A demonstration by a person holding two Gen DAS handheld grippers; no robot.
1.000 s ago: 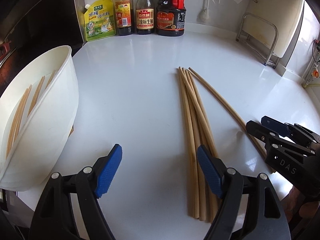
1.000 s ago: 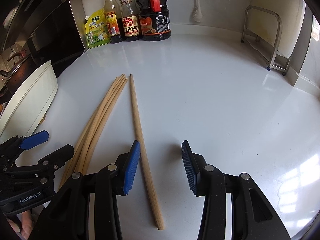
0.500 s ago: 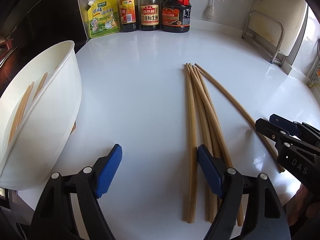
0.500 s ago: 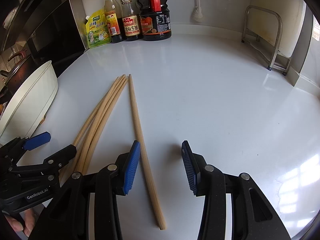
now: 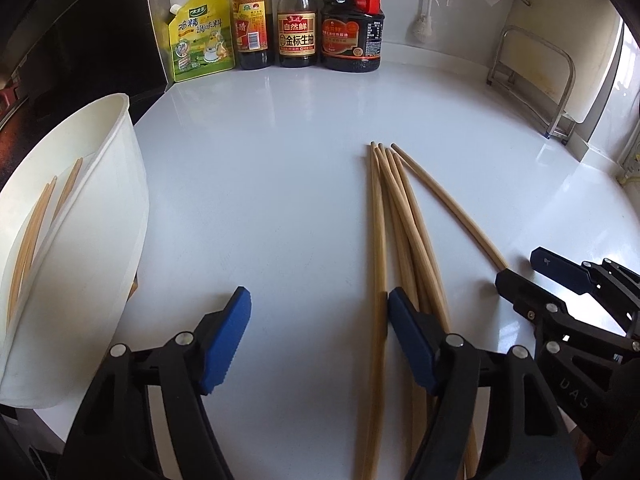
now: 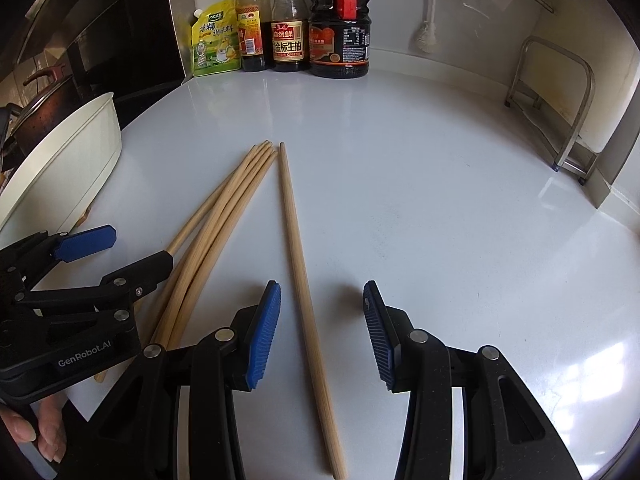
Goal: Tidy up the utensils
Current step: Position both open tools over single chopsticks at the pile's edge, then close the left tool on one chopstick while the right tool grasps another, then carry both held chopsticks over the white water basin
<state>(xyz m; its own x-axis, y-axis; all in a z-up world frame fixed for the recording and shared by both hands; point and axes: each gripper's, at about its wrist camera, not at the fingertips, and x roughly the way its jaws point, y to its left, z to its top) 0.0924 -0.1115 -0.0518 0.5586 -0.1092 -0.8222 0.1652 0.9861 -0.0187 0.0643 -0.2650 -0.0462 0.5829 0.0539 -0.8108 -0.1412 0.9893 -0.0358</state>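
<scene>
Long pale wooden chopsticks [image 5: 400, 216] lay bundled at twelve o'clock; left gripper [image 5: 318, 328] had just narrowed, gaping, empty; right gripper [image 6: 322, 320] gaped astride the single chopstick [image 6: 298, 264].

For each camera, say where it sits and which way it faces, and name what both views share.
Left wrist: on the left gripper, facing down and forward over the counter at the bunched chopsticks and white holder; its open jaws, which have just been closing, and the right gripper show.
Right wrist: on the right gripper, facing the single chopstick between its open jaws; a hand shows.
Shared: chopsticks, holder, sauce bottles.
</scene>
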